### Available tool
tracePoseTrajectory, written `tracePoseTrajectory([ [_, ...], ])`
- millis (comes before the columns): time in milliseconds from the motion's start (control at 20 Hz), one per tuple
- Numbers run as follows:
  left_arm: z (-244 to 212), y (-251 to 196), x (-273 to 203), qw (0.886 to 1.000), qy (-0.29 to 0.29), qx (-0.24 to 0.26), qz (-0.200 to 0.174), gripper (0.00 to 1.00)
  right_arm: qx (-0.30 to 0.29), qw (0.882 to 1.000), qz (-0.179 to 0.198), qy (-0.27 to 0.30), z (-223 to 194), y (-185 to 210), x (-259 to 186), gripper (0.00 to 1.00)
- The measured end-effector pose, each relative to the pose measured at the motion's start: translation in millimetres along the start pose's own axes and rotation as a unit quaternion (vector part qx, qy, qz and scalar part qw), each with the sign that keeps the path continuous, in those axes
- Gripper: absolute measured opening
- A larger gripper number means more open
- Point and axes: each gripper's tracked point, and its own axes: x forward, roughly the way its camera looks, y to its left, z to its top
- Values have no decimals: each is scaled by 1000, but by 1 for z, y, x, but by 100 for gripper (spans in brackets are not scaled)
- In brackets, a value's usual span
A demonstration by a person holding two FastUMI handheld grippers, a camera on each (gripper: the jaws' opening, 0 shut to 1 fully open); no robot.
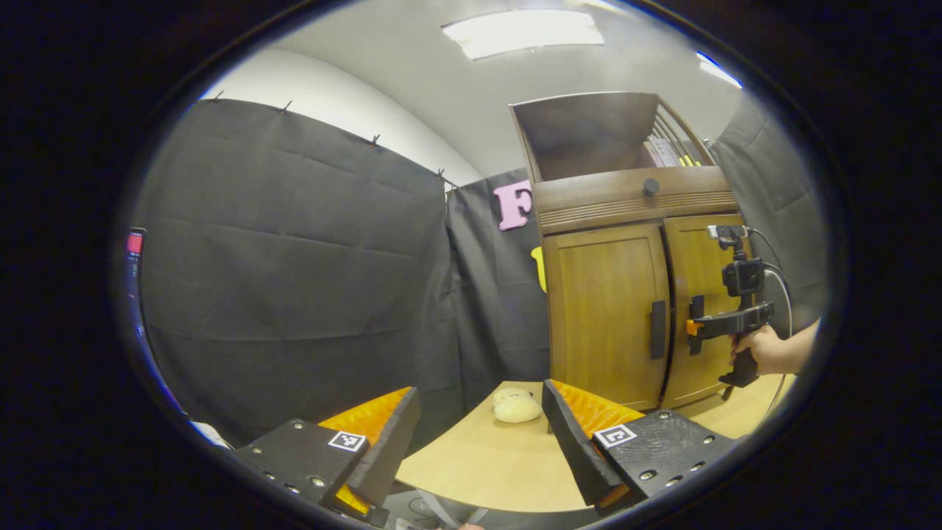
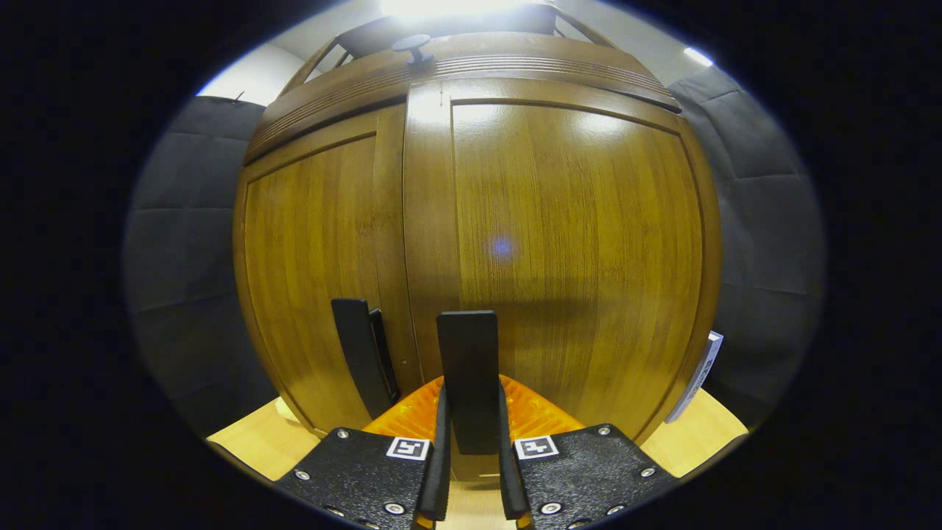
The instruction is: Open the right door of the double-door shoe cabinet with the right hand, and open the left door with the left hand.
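The wooden shoe cabinet point(image 1: 603, 309) stands on the table at the right of the left gripper view, with both doors closed. Its left door point(image 1: 603, 316) carries a dark vertical handle point(image 1: 657, 329). My left gripper point(image 1: 478, 434) is open and well short of the cabinet, holding nothing. In the right gripper view the right door point(image 2: 574, 250) is very close. Its dark handle point(image 2: 467, 353) sits between the fingers of my right gripper point(image 2: 471, 434), which is shut on it. The left door handle point(image 2: 360, 353) is just to the left. A hand holds the right gripper point(image 1: 692, 327) at the right door.
A pale plush toy point(image 1: 515, 406) lies on the light wooden table point(image 1: 471, 471) in front of the cabinet's left corner. Above the doors is a drawer with a round knob point(image 1: 650, 185), and an open top compartment. Black cloth walls surround the booth.
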Motion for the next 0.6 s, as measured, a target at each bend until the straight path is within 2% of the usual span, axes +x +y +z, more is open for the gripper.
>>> tracePoseTrajectory([
  [500, 4, -16, 2, 999, -12, -13, -43, 100, -10, 1000, 22, -1, -5, -5, -41, 28],
  [600, 11, -31, 11, 998, -15, -13, -53, 100, -9, 1000, 26, -1, -4, -7, -50, 28],
])
